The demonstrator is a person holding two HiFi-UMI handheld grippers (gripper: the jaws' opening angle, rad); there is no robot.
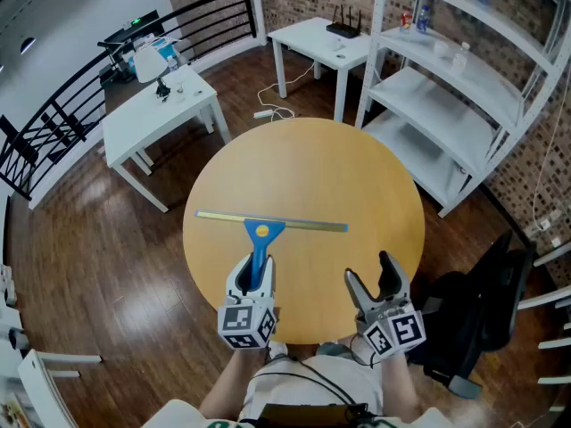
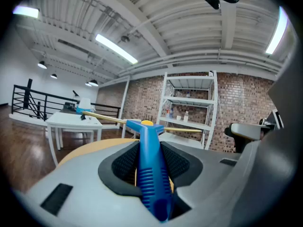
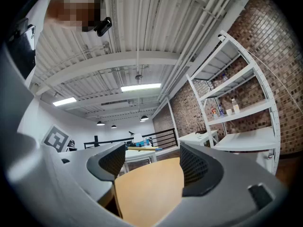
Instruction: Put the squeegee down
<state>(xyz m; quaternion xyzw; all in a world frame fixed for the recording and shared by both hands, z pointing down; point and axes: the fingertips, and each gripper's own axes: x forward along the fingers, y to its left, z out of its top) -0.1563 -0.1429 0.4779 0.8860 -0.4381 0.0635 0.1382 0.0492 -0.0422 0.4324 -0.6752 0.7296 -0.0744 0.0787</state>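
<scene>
1. Head view: the left tool (image 1: 256, 273) is clamped on the blue handle (image 1: 259, 255) of the squeegee (image 1: 264, 230). The left gripper view confirms both pads pressing on that handle.
2. The squeegee is over the near half of the round counter (image 1: 312, 163). Its handle runs straight ahead from the left tool, and its blade (image 1: 303, 225) lies crosswise, left to right, at the far end.
3. Whether the blade touches the counter cannot be told.
4. The right tool (image 1: 378, 279) stands wide and empty, near on the right, taking no part.
5. Judgement: lowering falls to the left tool alone, and the blade should meet the counter flat before release.
</scene>
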